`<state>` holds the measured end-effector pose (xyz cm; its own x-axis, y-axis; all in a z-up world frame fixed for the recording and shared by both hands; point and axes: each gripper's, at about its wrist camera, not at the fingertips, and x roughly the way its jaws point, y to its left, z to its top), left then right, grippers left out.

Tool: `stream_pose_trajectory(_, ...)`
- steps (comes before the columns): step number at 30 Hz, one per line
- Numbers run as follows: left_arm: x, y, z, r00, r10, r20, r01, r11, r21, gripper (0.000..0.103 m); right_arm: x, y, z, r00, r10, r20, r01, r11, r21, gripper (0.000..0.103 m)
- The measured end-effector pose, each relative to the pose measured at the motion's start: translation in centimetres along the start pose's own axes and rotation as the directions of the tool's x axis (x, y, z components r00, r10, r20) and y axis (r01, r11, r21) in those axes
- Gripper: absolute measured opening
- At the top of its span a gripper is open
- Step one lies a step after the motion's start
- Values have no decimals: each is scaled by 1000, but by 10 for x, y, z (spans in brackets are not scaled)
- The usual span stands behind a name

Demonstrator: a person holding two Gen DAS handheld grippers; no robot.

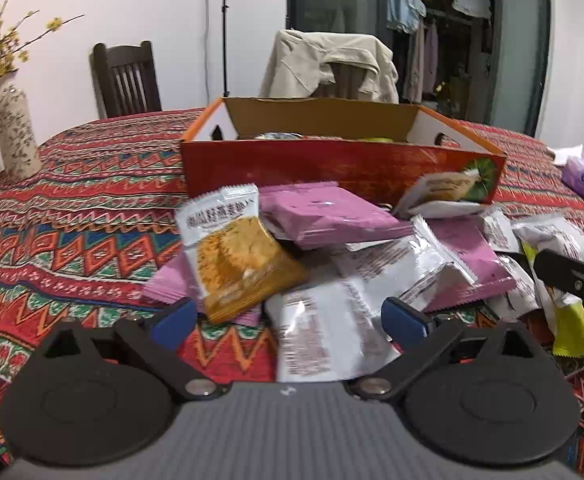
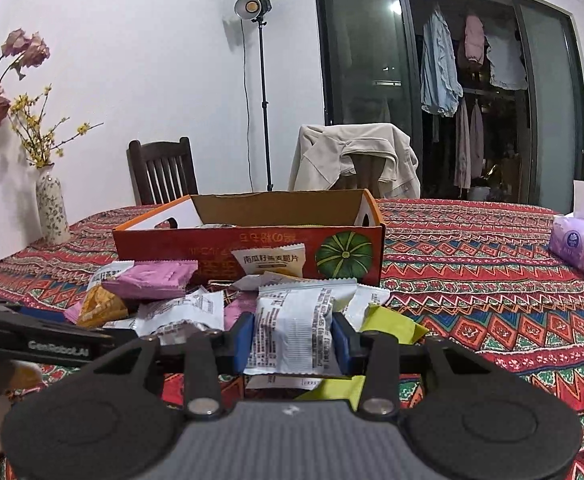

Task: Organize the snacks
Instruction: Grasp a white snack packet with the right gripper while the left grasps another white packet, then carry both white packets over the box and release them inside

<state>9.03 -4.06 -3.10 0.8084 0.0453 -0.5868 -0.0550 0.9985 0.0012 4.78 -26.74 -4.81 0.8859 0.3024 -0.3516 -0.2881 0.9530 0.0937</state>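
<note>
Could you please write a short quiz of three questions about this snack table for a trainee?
1. True or false: the left hand-held gripper is closed on a packet.
2. What does the right hand-held gripper hold? A) white snack packet B) purple packet C) tissue pack
3. What picture is printed on the cardboard box?

Key: 1 false, it is open; 2 A; 3 a green pumpkin.

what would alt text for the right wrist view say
The right gripper is shut on a white snack packet at the front of a heap of packets on a patterned tablecloth. Behind the heap stands an open red cardboard box with a pumpkin picture.
</note>
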Motion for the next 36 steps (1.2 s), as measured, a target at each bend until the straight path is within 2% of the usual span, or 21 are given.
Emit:
stream_pose_trajectory(3,4,-8,0,1000,-1,-19,2,1000,21,96,0,-3,-3,1000,7,0,-7,1000,10,41)
stream_pose_trajectory(7,10,-7,2,999,-21,-44,21,1000,-5,76,0,-6,-6,1000,17,-5,-17,1000,24,41)
stream_pose_trajectory(14,4,1,-3,999,-45,-30,44,998,-40,53,-2,-7,-11,999,35,-5,-35,999,31,41)
stream_pose_trajectory(20,-6,5,-7,997,-79,-11,78,996,-43,48,-4,-2,-12,999,45,-3,-45,999,28,41)
stream_pose_trajectory(36,-51,8,-2,982,-126,139,128,992,-4,48,-18,9,-1,999,26,27,-26,1000,-7,41)
